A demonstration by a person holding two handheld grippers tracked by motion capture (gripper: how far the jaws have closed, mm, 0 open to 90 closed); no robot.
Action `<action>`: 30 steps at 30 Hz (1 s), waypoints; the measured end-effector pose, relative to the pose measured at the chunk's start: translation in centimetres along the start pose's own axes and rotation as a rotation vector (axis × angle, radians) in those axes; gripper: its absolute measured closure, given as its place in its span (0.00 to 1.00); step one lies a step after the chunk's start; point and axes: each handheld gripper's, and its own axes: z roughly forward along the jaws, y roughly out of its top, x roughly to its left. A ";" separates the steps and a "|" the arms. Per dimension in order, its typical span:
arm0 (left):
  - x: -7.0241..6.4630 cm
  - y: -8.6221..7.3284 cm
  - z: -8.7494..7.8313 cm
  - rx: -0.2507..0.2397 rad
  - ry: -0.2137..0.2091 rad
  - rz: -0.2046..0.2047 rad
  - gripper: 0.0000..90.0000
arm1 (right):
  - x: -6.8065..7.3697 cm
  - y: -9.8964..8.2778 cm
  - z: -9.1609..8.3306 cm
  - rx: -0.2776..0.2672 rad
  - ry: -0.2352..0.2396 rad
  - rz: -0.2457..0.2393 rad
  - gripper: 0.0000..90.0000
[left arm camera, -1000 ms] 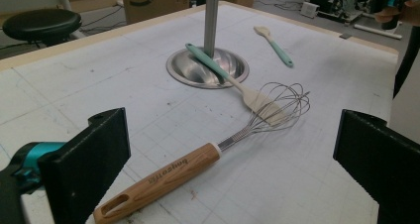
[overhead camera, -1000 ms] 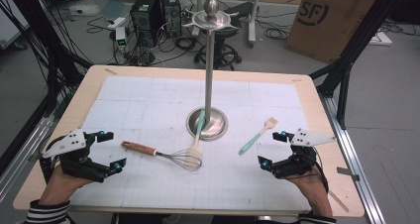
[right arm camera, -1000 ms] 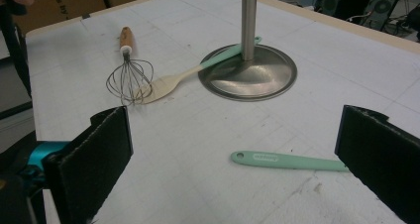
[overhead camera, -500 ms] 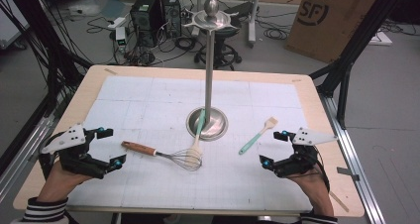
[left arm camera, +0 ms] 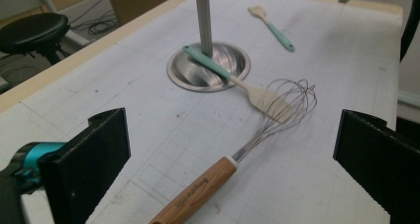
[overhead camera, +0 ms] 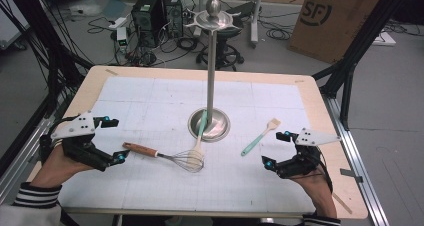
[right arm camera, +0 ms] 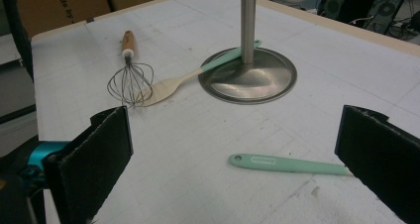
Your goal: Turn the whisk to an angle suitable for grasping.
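Observation:
A whisk with a wooden handle lies on the white mat, its handle end close to my left gripper. That gripper is open, and the whisk's handle points in between its jaws. A teal-handled spoon rests across the base of the metal stand, with its cream head on the whisk's wires. Right of the stand lies a teal-handled brush. My right gripper is open just behind the brush, and the brush's teal handle lies between its jaws.
The stand's tall pole rises from the middle of the table to a hooked top. The wooden table rim frames the mat. Computers, cables and a cardboard box sit on the floor beyond the table.
My left gripper has shifted slightly forward, away from the person. The right gripper and the utensils have not moved.

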 end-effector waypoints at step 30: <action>2.5 0.6 7.0 0.316 -0.282 0.257 0.02 | 0.3 0.3 -0.3 -0.001 0.004 -0.002 0.00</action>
